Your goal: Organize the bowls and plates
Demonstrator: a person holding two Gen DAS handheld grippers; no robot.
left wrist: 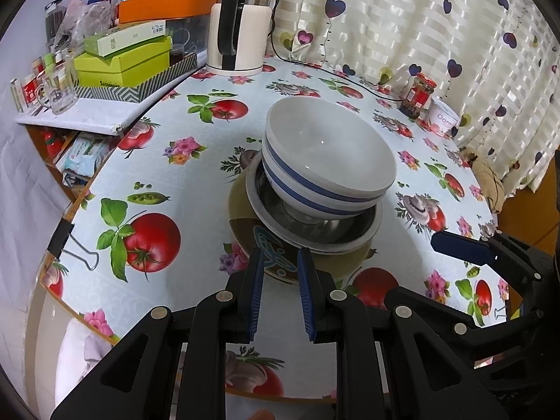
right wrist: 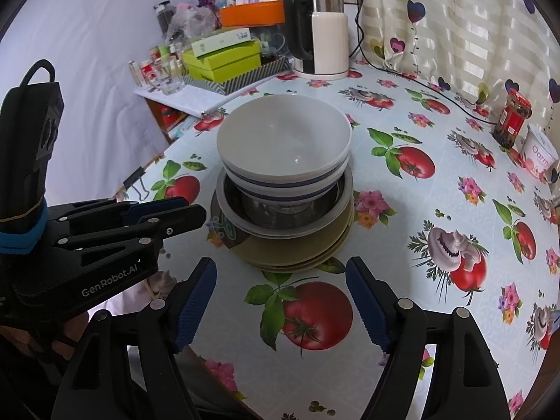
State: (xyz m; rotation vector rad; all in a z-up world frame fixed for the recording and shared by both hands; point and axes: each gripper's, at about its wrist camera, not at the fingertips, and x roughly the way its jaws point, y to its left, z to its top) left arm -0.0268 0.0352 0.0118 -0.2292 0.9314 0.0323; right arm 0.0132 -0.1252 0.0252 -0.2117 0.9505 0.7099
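One stack at frame centre: olive plates lowest, a steel-lined dish on them, two nested white blue-banded bowls on top. My right gripper gapes wide and empty below it; my left gripper stands narrowly parted, holding nothing, before the plates' near rim.

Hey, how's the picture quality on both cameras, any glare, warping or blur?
Left wrist view: fisheye bends the table edge; small glint inside the top bowl. Right wrist view: same warping, dark corners, a glint on the kettle; stack sharp.
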